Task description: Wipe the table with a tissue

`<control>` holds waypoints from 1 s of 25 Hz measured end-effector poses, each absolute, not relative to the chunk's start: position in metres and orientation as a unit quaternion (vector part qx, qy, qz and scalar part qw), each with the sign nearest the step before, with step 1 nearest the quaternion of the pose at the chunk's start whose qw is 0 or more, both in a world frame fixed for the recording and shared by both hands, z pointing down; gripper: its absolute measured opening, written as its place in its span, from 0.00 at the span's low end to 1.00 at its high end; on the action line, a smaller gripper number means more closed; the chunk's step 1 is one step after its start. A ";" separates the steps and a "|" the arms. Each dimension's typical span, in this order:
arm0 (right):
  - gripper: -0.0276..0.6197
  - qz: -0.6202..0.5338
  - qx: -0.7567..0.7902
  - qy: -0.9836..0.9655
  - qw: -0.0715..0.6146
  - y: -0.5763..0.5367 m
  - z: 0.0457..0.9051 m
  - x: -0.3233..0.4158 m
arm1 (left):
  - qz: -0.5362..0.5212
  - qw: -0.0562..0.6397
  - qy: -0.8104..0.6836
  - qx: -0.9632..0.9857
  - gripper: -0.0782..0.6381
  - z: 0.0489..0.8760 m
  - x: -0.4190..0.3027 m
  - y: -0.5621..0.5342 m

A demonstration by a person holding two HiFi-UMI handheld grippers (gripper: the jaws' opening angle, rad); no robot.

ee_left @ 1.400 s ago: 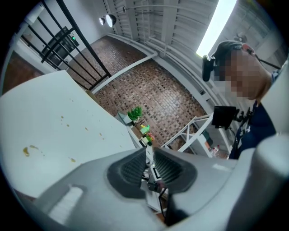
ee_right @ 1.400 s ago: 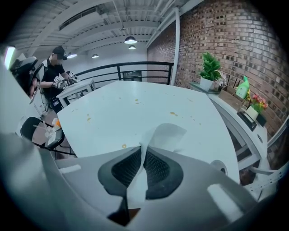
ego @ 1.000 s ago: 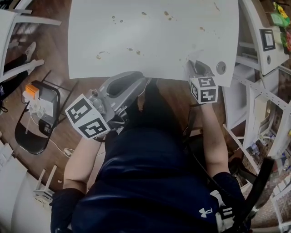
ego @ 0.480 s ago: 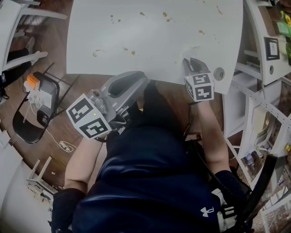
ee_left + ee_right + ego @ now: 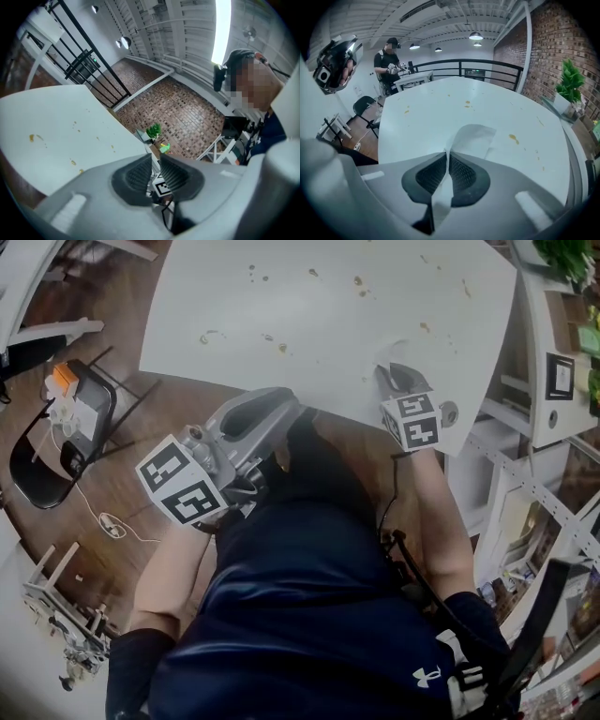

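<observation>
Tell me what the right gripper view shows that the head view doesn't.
Only the right gripper view: the right gripper with its jaws shut on the tissue, a second person standing beyond the table's far end, a black railing and a brick wall.
Only the head view: the left gripper, held off the table in front of the wearer's dark shirt.
Both: the white table with brown stains, and the tissue lying on it ahead of the right gripper.

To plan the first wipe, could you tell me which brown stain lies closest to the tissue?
The orange-brown smear just right of the tissue; others lie farther off.
</observation>
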State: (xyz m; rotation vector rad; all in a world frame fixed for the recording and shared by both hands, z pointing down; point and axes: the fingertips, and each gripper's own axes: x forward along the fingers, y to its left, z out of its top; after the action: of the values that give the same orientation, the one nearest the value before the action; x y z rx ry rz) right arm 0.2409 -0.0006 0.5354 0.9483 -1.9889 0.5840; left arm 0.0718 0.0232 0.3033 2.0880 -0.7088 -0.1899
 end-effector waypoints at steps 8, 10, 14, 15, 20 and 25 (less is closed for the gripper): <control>0.08 0.235 0.331 -0.803 0.436 0.013 0.536 0.228 | -0.098 0.465 -0.293 0.830 0.18 0.313 0.062 0.026; 0.08 0.235 0.339 -0.800 0.437 0.015 0.536 0.226 | -0.099 0.468 -0.286 0.831 0.18 0.315 0.059 0.023; 0.08 0.249 0.366 -0.787 0.430 0.020 0.536 0.224 | -0.090 0.471 -0.264 0.837 0.17 0.315 0.052 0.019; 0.08 0.253 0.372 -0.784 0.428 0.021 0.537 0.223 | -0.088 0.470 -0.260 0.839 0.17 0.314 0.050 0.017; 0.08 0.268 0.415 -0.767 0.409 0.027 0.536 0.216 | -0.074 0.472 -0.244 0.844 0.17 0.312 0.035 0.010; 0.08 0.282 0.445 -0.754 0.393 0.029 0.536 0.210 | -0.059 0.472 -0.225 0.850 0.17 0.309 0.029 0.005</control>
State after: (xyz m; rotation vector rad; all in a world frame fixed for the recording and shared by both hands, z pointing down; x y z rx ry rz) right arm 0.2097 0.0287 0.5360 1.1281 -1.9132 0.7149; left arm 0.0292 0.0053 0.3088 2.0822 -0.5517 -0.1443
